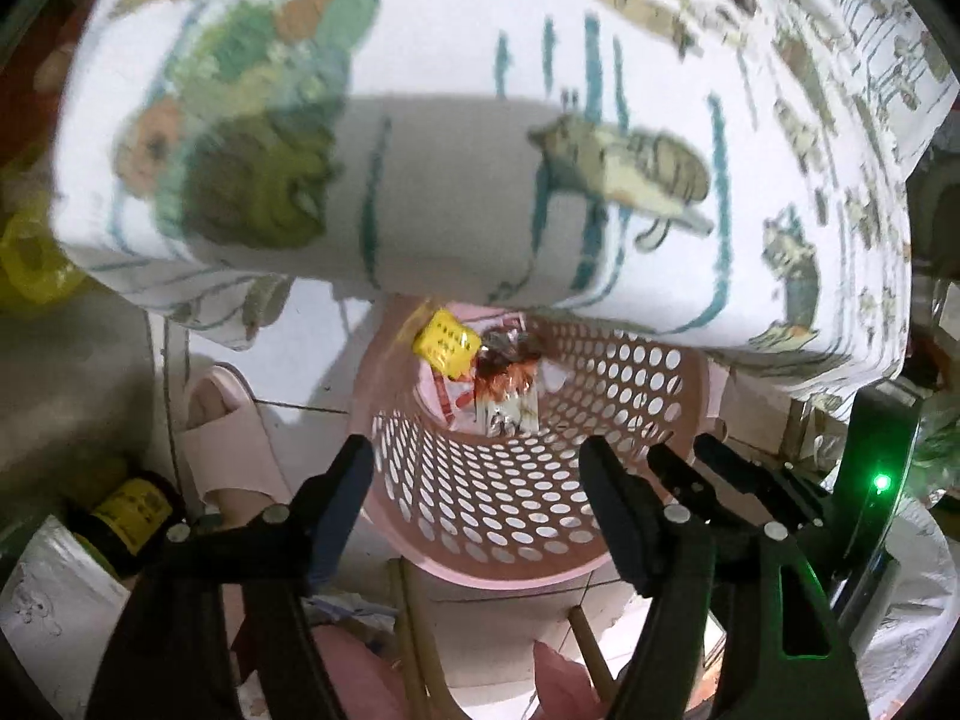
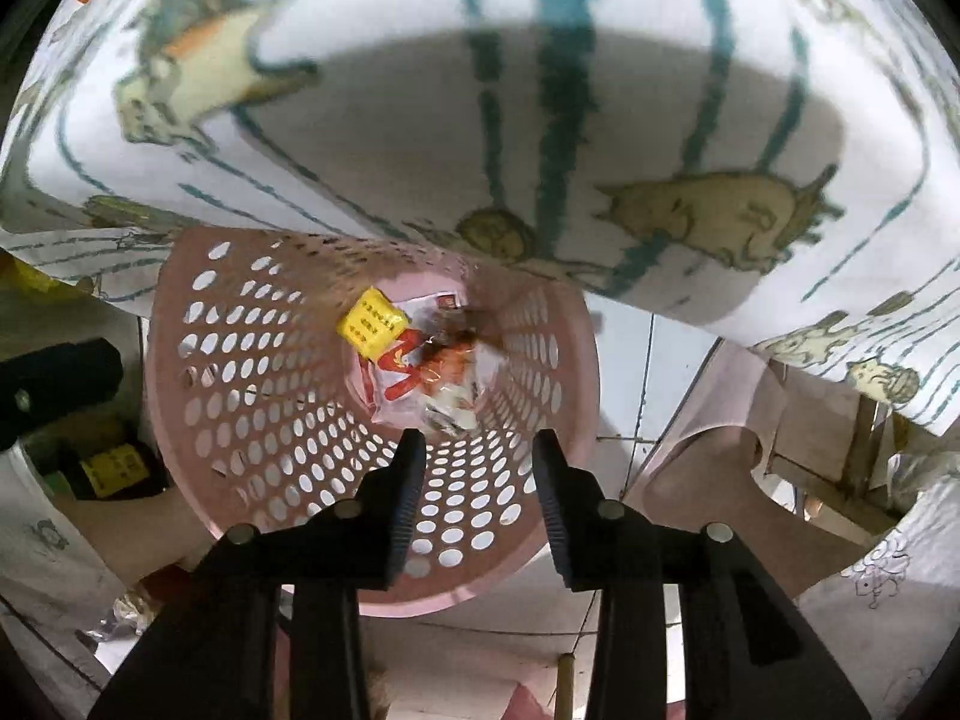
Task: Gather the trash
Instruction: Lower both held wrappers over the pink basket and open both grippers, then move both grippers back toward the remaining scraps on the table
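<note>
A pink perforated waste basket stands on the tiled floor below both grippers; it also shows in the right wrist view. Inside lie a yellow box, a red and silver crumpled wrapper and white-red packaging. The yellow box shows in the right wrist view too. My left gripper is open and empty above the basket's near rim. My right gripper is open and empty over the basket mouth. The right gripper's fingers show beside the left one.
A table with a white cartoon-printed cloth overhangs the basket's far side. A pink slipper lies left of the basket. A dark bottle with a yellow label stands lower left. A pink stool is at the right.
</note>
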The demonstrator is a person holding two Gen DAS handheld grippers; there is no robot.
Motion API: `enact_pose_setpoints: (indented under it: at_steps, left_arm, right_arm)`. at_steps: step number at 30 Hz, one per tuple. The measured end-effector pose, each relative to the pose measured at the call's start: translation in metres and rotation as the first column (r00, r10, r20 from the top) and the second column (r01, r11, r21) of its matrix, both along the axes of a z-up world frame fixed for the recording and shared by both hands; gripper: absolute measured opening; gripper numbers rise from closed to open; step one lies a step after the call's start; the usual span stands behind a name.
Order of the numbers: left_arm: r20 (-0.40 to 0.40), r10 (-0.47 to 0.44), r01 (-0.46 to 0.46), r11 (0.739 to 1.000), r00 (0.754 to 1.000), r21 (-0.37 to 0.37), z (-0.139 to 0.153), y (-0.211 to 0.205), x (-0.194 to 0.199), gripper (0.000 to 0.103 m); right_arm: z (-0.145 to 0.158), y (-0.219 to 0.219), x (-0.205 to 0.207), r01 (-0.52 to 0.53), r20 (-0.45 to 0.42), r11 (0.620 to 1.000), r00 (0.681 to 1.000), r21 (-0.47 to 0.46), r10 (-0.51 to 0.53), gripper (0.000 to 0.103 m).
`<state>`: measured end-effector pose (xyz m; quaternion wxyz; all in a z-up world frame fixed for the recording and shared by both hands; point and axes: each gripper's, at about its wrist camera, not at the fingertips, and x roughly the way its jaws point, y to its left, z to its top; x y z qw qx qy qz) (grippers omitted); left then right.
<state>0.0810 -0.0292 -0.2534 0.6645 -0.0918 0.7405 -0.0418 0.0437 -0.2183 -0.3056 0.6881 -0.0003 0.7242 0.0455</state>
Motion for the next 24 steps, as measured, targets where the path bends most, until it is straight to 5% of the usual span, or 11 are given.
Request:
enact_pose_setpoints:
  at_steps: [5, 9, 13, 20, 24]
  left_arm:
    - [0.132, -0.033, 0.025, 0.998, 0.991, 0.062, 0.042, 0.003, 0.002, 0.069]
    - [0.255, -0.051, 0.035, 0.997, 0.966, 0.064, 0.086, 0.003, 0.001, 0.069]
    - [0.418, -0.049, 0.024, 0.998, 0.907, 0.064, 0.142, 0.006, -0.005, 0.073]
    - [0.594, -0.096, 0.0, 0.987, 0.799, 0.159, 0.211, 0.01, -0.001, 0.086]
    - [0.638, -0.089, -0.026, 0.985, 0.765, 0.168, 0.238, 0.016, 0.018, 0.091]
  right_arm:
    - [0.034, 0.004, 0.003, 0.019, 0.053, 0.999, 0.998, 0.041, -0.021, 0.039]
    - [0.082, 0.007, 0.013, -0.019, 0.182, 1.0, 0.983, 0.021, 0.015, 0.039]
    - [0.131, 0.008, 0.032, -0.05, 0.291, 0.999, 0.955, 0.002, 0.047, 0.039]
    - [0.229, 0.004, 0.058, -0.099, 0.528, 0.992, 0.84, -0.079, 0.126, 0.039]
    - [0.269, -0.004, 0.069, -0.097, 0.61, 0.993, 0.784, -0.061, 0.114, 0.043]
